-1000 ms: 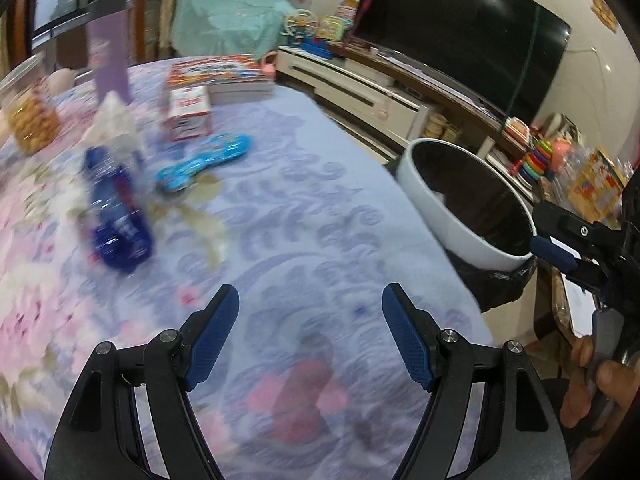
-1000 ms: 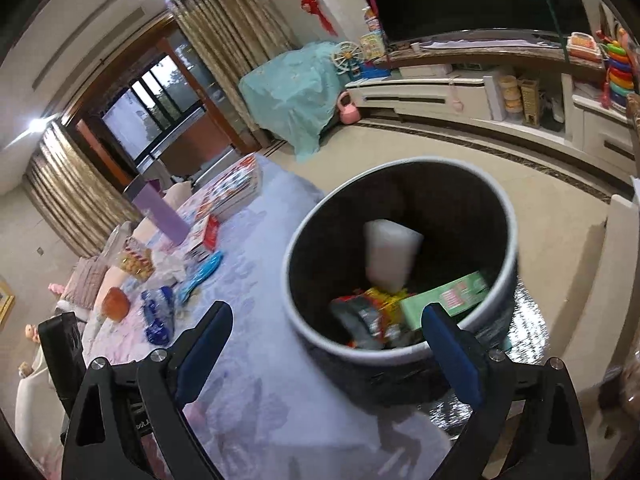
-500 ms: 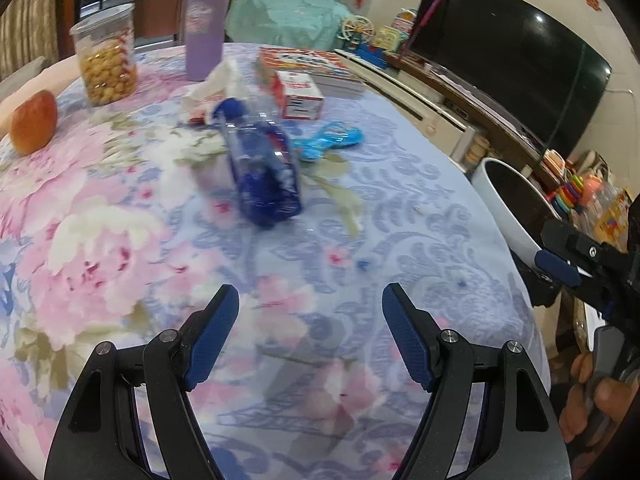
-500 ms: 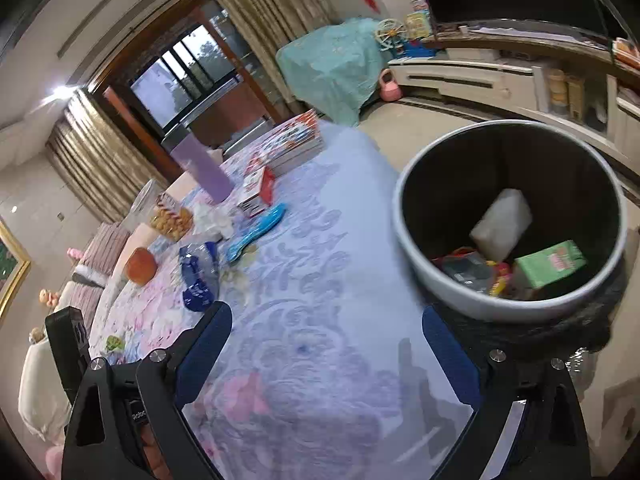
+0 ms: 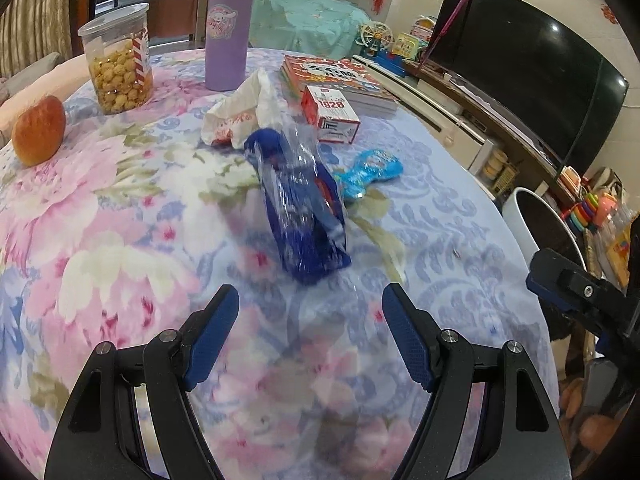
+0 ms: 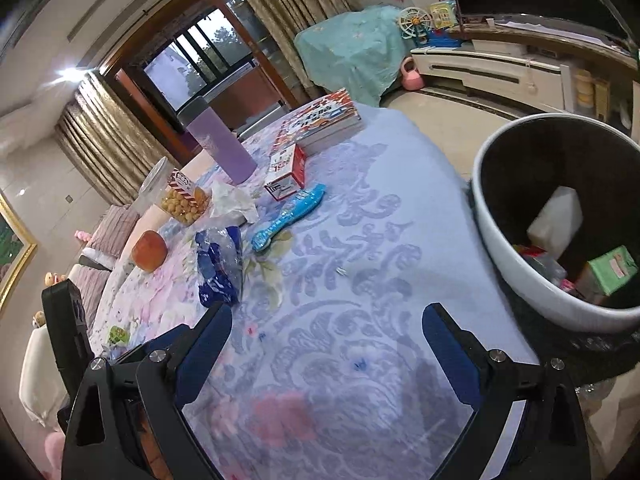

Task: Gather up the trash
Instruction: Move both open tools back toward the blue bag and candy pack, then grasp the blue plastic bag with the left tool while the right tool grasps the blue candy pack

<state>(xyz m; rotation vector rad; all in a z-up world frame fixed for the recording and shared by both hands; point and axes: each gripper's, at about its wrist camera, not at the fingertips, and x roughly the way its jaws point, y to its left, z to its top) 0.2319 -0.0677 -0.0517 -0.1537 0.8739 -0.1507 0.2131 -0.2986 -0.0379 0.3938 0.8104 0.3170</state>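
Observation:
A crushed clear bottle with a blue label [image 5: 298,208] lies on the flowered tablecloth just ahead of my open, empty left gripper [image 5: 310,316]; it also shows in the right wrist view [image 6: 218,266]. Behind it lie a crumpled white wrapper [image 5: 240,114] and a light blue wrapper [image 5: 366,172]. A white bin [image 6: 516,256] with a black liner stands off the table's right edge and holds several pieces of trash. My right gripper [image 6: 326,340] is open and empty above the table near the bin.
An apple [image 5: 38,130], a snack jar [image 5: 120,60], a purple tumbler [image 5: 226,28], a red-and-white box [image 5: 332,114] and books [image 5: 336,78] stand at the back of the table. A small green wrapper [image 6: 116,334] lies at the table's left. A TV unit stands beyond.
My left gripper has swung left from the bin side and closed in on the blue-labelled bottle. My right gripper has swung left away from over the bin toward the table. Both stayed open.

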